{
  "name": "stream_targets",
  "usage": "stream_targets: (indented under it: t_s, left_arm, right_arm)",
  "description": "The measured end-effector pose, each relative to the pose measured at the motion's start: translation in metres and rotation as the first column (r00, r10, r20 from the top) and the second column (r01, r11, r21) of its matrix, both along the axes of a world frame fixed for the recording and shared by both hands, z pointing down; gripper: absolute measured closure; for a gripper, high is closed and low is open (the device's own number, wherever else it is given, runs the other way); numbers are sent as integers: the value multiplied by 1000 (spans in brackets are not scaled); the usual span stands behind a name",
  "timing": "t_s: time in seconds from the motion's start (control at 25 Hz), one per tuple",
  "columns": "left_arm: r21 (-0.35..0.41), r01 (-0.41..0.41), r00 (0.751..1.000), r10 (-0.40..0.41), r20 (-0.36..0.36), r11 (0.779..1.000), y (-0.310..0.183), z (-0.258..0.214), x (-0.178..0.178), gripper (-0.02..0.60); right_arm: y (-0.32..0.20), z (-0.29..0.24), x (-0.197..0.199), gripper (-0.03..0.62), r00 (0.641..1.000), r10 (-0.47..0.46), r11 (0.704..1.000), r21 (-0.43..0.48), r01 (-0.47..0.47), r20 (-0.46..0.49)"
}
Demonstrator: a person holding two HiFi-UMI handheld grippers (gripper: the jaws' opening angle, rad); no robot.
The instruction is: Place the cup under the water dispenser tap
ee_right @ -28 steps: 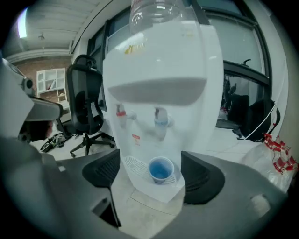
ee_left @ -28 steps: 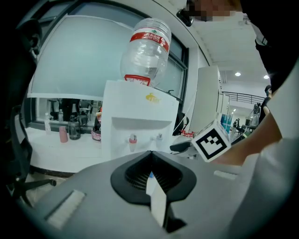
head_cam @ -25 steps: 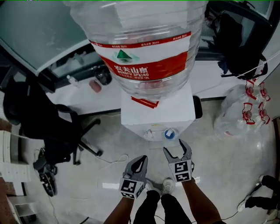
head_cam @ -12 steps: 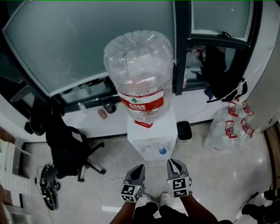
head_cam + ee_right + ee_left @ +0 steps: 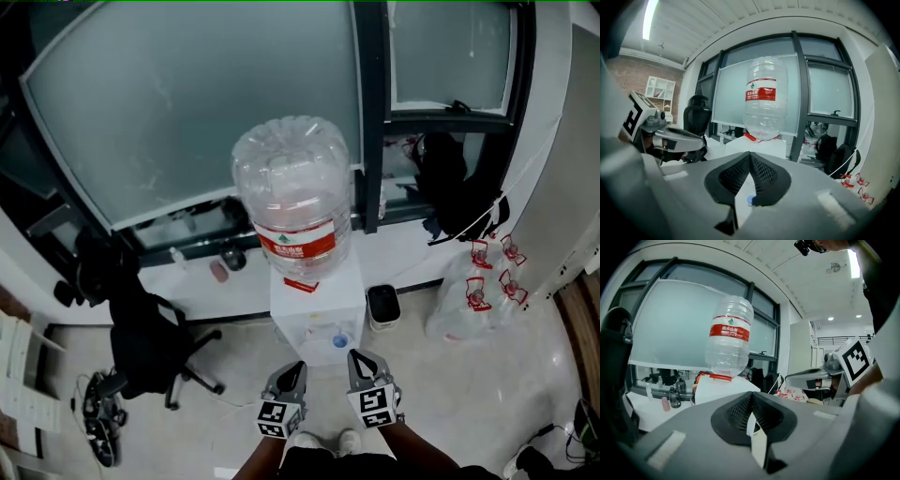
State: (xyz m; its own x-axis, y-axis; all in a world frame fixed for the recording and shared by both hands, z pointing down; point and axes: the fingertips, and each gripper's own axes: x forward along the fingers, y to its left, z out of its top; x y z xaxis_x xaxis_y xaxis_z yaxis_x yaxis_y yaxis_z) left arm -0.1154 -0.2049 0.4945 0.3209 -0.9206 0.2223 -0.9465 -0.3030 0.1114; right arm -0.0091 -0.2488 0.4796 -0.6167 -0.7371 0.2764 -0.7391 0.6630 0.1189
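Note:
The white water dispenser [image 5: 314, 302] carries a large clear bottle [image 5: 292, 187] with a red label. A blue tap [image 5: 339, 341] shows on its front. I cannot make out a cup in any view. My left gripper [image 5: 298, 367] and right gripper [image 5: 354, 356] hang side by side in front of the dispenser, short of it, both pointing at it. The left gripper [image 5: 751, 395] is shut, with its tips touching and nothing in it. The right gripper [image 5: 750, 154] has just been closing and is shut with nothing between the jaws. The blue tap [image 5: 750, 200] peeps through below its tips.
A black office chair [image 5: 141, 328] stands left of the dispenser. A small black bin [image 5: 382, 305] and white plastic bags [image 5: 469, 300] are on its right. A white ledge [image 5: 187, 272] with small bottles runs under the frosted window. Dark bags [image 5: 450, 187] hang at the right.
The right gripper's jaws went from wide open to shut on nothing. Both grippers rose and drew back from the dispenser, which looks smaller and farther away. The left gripper stayed shut.

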Motion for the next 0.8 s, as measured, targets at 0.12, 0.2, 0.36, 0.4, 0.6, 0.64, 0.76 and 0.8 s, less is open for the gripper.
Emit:
stream_targets:
  t_s: [0.12,0.2,0.36,0.4,0.6,0.64,0.76,0.8]
  left_arm:
    - [11,6,1000,-6,4,1000,1,-8,-1,565]
    - [20,9,1000,-9,4,1000,2,-12,-1,565]
    - [39,6,1000,-6,3,999,2,-19,1,565]
    - [42,7,1000,-7,1,999,2,-20,2,565]
    - [40,-2,1000,2,2,999,5,-21,8,565]
    - [43,-5,1000,5,4,999,6,-22,9,565]
    - [41,-5,1000,5,3,999,8,-20,11,565]
    - [41,-4,1000,4,1,999,8,-20,11,565]
  right_arm:
    - [0,-9,1,592,1000,-9,1000,27,9,-1]
    - [1,-13,2,592,1000,-11,1000,28,11,7]
    - [1,-19,5,592,1000,-16,999,35,16,13]
    - [2,-19,5,592,1000,-20,999,34,19,12]
    - [5,-18,6,592,1000,-29,999,32,29,11]
    - [5,-18,7,592,999,-31,999,32,30,11]
    - [7,-16,6,592,999,-37,999,31,36,13]
    - [7,-16,6,592,999,-38,999,30,37,13]
